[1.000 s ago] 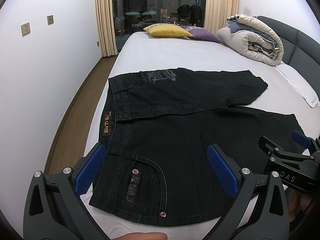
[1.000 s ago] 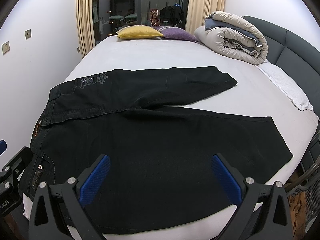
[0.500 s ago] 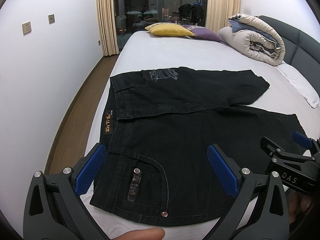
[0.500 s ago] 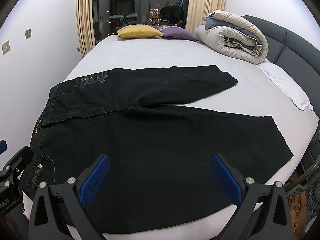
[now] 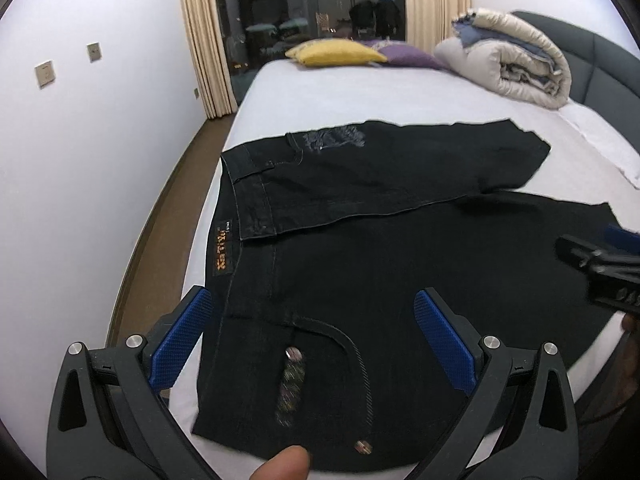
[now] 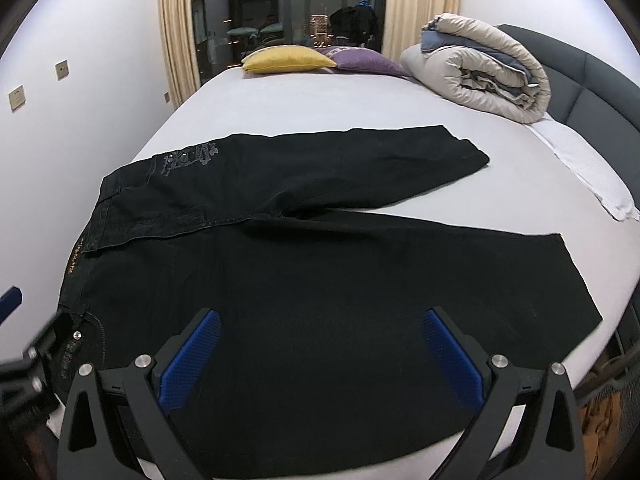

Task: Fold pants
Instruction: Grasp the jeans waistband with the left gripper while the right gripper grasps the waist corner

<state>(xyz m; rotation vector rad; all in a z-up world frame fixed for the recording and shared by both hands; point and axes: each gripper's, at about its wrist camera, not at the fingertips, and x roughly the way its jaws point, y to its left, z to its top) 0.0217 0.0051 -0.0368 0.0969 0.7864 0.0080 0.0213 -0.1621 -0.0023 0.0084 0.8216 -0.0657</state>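
1. Left wrist view: black pants (image 5: 400, 248) lie spread flat on a white bed (image 5: 340, 96), waistband toward the left edge, both legs running to the right. The left gripper (image 5: 312, 316) hangs above the waist end, its blue-padded fingers (image 5: 180, 340) spread wide and holding nothing. A fingertip (image 5: 286, 462) shows at the bottom edge. The right gripper (image 5: 600, 264) enters blurred from the right, above the near leg.
2. Same view, background: a yellow pillow (image 5: 336, 52) and a purple pillow (image 5: 412, 56) sit at the far end of the bed, and a rolled duvet (image 5: 508, 68) lies beside a grey headboard (image 5: 600, 64).
3. Right wrist view: the pants (image 6: 320, 280) fill the near part of the bed (image 6: 320, 104), the far leg (image 6: 360, 164) angled away from the near one. The right gripper (image 6: 320, 344) hovers over the near leg, fingers (image 6: 452, 356) wide apart and empty. The left gripper (image 6: 24, 344) appears blurred at the left edge, by the waistband.
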